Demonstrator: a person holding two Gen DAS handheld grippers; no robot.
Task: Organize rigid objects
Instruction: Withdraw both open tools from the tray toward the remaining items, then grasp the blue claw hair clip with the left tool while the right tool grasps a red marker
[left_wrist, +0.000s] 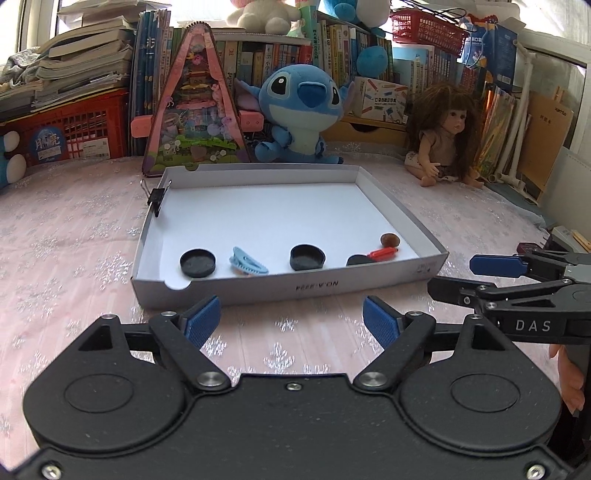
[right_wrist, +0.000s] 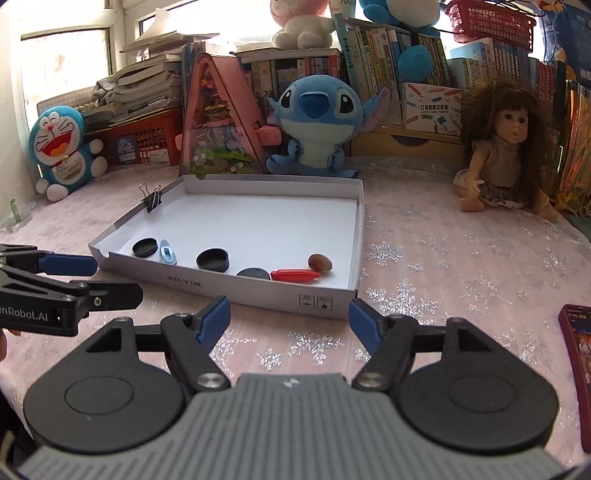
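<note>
A shallow white box lid (left_wrist: 258, 288) (right_wrist: 258, 293) lies on the pink cloth. Along its near wall sit a black cap (left_wrist: 197, 262) (right_wrist: 144, 247), a light blue hair clip (left_wrist: 248, 262) (right_wrist: 168, 253), a second black cap (left_wrist: 307, 257) (right_wrist: 212, 260), a flat black disc (left_wrist: 359, 260) (right_wrist: 253, 274), a red pen-like piece (left_wrist: 384, 253) (right_wrist: 295, 275) and a brown nut (left_wrist: 390, 240) (right_wrist: 320, 263). A black binder clip (left_wrist: 158, 197) (right_wrist: 152, 199) grips the left wall. My left gripper (left_wrist: 291, 323) stands open in front of the lid, nothing between its pads. My right gripper (right_wrist: 290, 321) is open too, empty, near the lid's right corner.
A Stitch plush (left_wrist: 301, 110), a triangular pink toy box (left_wrist: 195, 107) and a doll (left_wrist: 448, 136) stand behind the lid, before shelves of books. A Doraemon plush (right_wrist: 61, 147) sits far left. A dark red book (right_wrist: 578, 362) lies at the right edge.
</note>
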